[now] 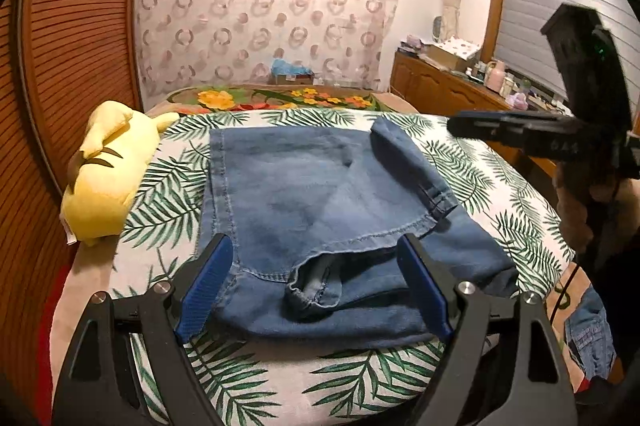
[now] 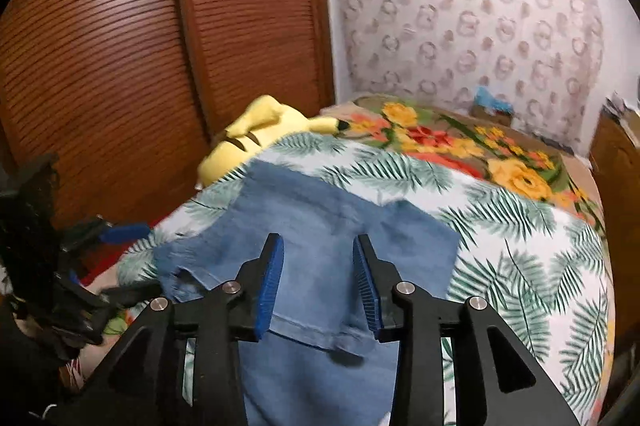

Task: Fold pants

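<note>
Blue denim pants (image 1: 304, 202) lie folded over on the palm-leaf bedspread (image 1: 160, 194), hem openings facing me and one leg end lying across the far right. My left gripper (image 1: 316, 266) is open wide, its blue pads either side of the near hem, holding nothing. The right gripper shows in the left wrist view at the right (image 1: 472, 126), raised above the bed. In the right wrist view the pants (image 2: 316, 226) lie below my right gripper (image 2: 318, 278), which is open and empty above the cloth. The left gripper (image 2: 116, 232) shows at the left edge there.
A yellow plush toy (image 1: 104, 170) lies at the bed's left edge beside the slatted wooden wardrobe doors (image 2: 120, 46). A floral blanket (image 2: 480, 150) covers the far end of the bed. A wooden dresser (image 1: 448, 86) with clutter stands at the right.
</note>
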### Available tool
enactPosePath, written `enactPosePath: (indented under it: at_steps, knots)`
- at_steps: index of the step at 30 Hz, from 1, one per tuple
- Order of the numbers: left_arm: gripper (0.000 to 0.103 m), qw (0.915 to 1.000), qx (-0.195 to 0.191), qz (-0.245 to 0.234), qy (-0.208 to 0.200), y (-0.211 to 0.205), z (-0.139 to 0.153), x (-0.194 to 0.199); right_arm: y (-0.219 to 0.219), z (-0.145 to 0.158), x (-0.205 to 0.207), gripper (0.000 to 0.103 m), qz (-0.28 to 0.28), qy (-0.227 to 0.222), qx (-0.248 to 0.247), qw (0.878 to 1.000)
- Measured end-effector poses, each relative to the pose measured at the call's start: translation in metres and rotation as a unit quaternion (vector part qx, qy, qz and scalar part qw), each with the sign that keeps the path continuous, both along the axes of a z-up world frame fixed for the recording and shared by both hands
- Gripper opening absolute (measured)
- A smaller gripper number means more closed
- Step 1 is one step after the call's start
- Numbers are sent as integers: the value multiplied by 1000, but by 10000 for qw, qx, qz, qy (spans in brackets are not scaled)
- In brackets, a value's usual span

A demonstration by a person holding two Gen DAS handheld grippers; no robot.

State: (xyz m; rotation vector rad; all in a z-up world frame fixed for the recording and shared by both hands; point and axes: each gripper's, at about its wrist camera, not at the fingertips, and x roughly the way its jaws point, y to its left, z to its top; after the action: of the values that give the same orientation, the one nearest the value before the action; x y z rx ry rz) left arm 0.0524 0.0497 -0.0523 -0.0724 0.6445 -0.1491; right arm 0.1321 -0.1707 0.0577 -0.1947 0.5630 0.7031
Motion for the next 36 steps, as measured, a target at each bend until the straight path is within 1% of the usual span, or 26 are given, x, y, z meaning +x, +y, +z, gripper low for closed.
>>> enactPosePath:
  at_steps: [2,4,6,7,8,9,13,15,17,19,21,22,23,24,25,26,27,32,34,36]
  knots:
    - [85,9999,23,-71,79,-3,-6,3,1,-10,-4,39,-95,98,-55,9999]
    - [81,9997,-20,-185,183,-4,-13,8,-1,-14,2,40,-127,254,-32,9996]
    - [71,9992,-59,-264,290,-5,-19,10,0,-20,7,41,-135,402,-33,9991]
    - [68,9991,-21,-273,319,-7,-22,12,3,-22,11,41,-146,444,-45,9989]
    - [61,9990,-2,-288,334,-7,-24,13,5,-24,13,41,-149,483,-55,9987]
    - [58,9989,9,-293,366,-7,-25,14,5,-25,15,41,-140,536,-61,9984]
    - [52,9983,108,-251,505,-6,-33,20,5,-27,15,41,-129,669,-67,9977]
    - [42,9982,134,-239,528,-5,-36,22,10,-27,15,41,-120,706,-115,9974]
    - [35,9980,144,-239,564,-4,-39,24,14,-33,21,41,-184,765,-268,9965]
    - [29,9981,156,-293,513,-6,-40,22,19,-37,24,41,-248,883,-413,9949]
    - [19,9981,184,-353,461,-8,-39,19,25,-39,28,41,-192,960,-466,9941]
    - [17,9982,195,-366,439,-8,-39,17,26,-40,28,41,-140,981,-448,9941]
    - [13,9982,199,-379,415,-9,-38,16,29,-38,28,28,-59,986,-405,9943]
    - [12,9983,189,-391,379,-10,-36,14,31,-36,28,19,23,978,-373,9945]
    - [12,9985,139,-398,338,-10,-32,12,30,-31,27,18,65,925,-337,9951]
    - [11,9986,63,-411,316,-9,-29,9,33,-24,27,13,123,852,-298,9958]
    - [10,9988,-8,-423,248,-9,-24,6,36,-16,24,10,214,760,-238,9966]
    - [8,9989,-82,-441,-126,-12,5,-12,54,37,13,7,551,222,31,9982]
    - [8,9987,-5,-453,-221,-15,12,-17,65,59,8,6,656,-17,105,9978]
    - [6,9988,45,-424,-220,-13,13,-18,76,75,7,5,691,-223,183,9972]
